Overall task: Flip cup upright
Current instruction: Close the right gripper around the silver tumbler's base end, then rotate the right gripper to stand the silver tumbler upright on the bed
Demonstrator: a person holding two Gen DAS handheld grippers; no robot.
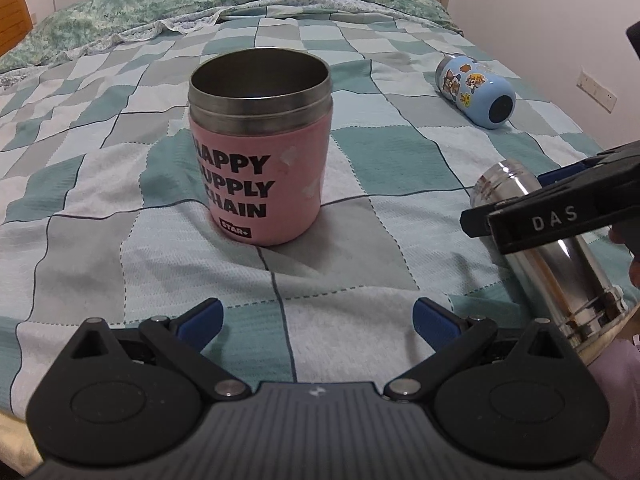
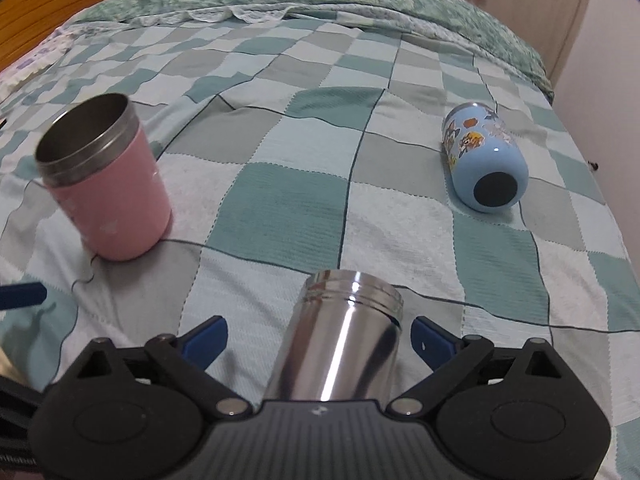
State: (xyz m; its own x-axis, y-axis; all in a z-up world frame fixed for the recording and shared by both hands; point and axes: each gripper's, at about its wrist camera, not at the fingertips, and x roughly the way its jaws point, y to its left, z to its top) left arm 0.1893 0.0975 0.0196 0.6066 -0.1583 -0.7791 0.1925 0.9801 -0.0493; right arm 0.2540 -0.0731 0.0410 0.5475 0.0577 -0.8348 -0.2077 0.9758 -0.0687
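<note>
Now steel cup [image 2: 340, 340] between spread fingers [image 2: 434, 338] (untouched)

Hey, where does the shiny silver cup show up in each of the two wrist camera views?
Left wrist view: the silver cup lies on its side at the right edge, partly behind the right gripper.
Right wrist view: it is at bottom centre, between the open blue fingers.
Shared landmark: the upright pink cup, centre in the left view, far left in the right.
</note>
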